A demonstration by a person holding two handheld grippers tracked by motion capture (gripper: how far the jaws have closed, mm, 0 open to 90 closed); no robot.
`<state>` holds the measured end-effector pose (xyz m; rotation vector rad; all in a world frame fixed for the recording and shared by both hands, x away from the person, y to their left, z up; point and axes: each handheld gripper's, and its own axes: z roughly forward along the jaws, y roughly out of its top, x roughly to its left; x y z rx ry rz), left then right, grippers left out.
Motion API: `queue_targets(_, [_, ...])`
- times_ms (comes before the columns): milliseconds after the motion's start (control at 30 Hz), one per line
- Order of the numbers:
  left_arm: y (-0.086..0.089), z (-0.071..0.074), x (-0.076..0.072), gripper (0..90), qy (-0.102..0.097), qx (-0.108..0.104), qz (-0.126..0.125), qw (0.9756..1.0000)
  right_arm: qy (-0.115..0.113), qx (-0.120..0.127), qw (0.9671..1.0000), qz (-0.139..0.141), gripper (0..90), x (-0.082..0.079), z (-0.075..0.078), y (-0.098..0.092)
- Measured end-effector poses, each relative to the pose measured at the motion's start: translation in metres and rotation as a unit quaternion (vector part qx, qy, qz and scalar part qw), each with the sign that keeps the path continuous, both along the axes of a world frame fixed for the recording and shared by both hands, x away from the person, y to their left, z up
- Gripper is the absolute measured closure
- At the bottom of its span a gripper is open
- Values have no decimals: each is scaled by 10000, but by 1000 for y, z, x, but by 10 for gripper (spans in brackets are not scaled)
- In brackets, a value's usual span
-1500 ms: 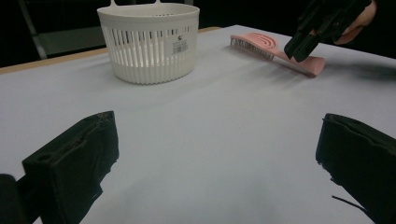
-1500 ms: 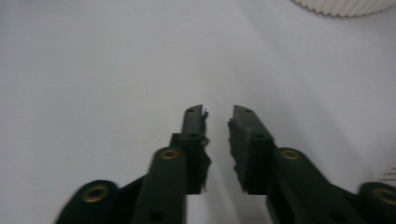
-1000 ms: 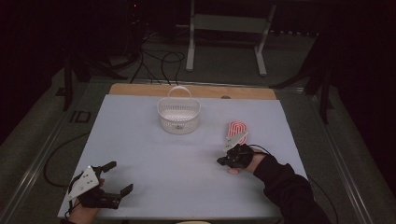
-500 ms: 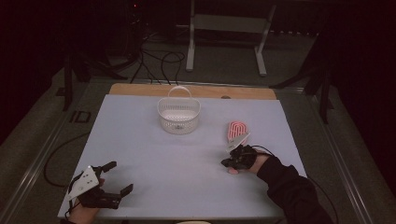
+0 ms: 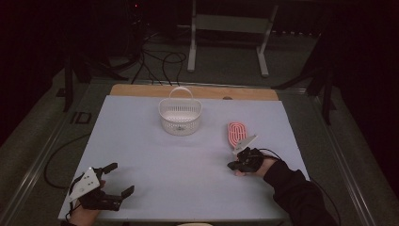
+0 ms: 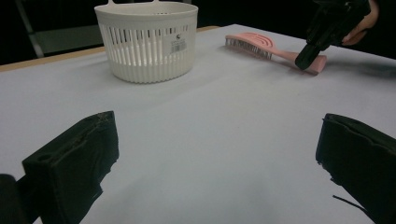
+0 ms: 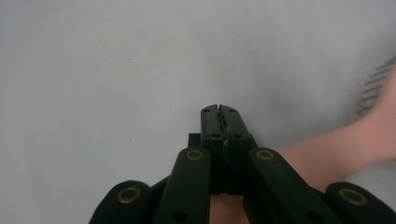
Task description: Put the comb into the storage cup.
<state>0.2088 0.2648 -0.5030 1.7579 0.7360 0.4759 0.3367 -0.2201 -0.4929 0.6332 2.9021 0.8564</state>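
Two grippers | right gripper (image 5: 234,165) jaws together, tip down on pink hairbrush (image 5: 236,134) handle end (nothing pinched) | left gripper (image 5: 117,180) jaws wide apart, near table (image 5: 141,141) corner | brush lies flat, right of white basket (image 5: 180,116)

The bench (image 5: 141,155) has a pale, matte top with a strip of bare wood along its far edge. A white slotted basket (image 5: 180,116) stands just above the frame's centre, and a pink hairbrush (image 5: 236,133) lies flat to its right.
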Motion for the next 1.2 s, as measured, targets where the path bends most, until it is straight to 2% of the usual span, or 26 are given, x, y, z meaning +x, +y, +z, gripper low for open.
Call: queue_targets(1200, [-2,-1,0,2,14,66,-1,10000,115,57,9991,-416,899,-3,-1,-39])
